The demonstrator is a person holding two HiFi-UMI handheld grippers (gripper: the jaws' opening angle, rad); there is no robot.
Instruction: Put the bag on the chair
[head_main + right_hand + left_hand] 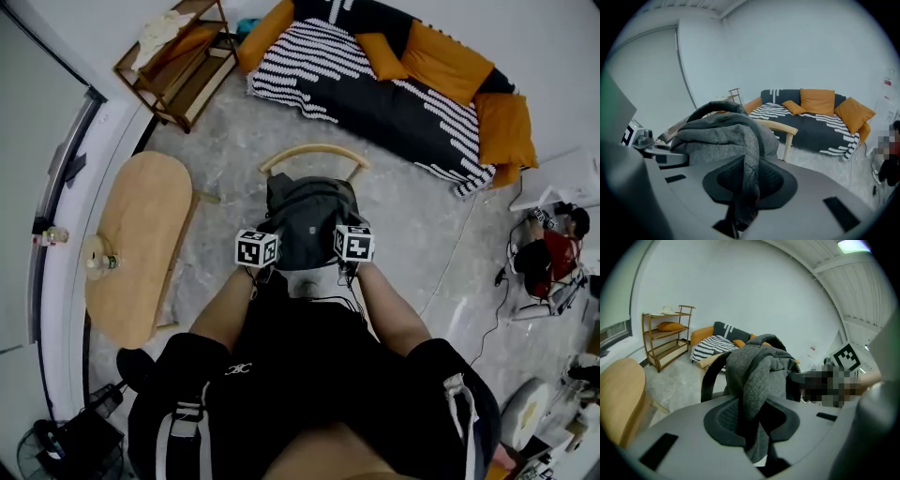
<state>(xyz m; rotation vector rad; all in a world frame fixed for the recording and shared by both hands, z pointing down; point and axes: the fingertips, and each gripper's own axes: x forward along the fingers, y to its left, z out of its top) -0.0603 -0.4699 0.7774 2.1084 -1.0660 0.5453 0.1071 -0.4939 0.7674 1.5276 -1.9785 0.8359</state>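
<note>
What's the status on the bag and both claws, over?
Left claw and right claw both shut on grey fabric backpack. Backpack over light wooden curved-back chair, contact with seat unclear. Nothing in the way.

- It was a home living room: a dark sofa (403, 108) with a striped throw (300, 66) and orange cushions (445, 61) filled one side.
- A wooden shelf rack (183, 61), an oval wooden bench (141, 211) and a wooden chair (314, 153) stood on the pale marbled floor (234, 141).
</note>
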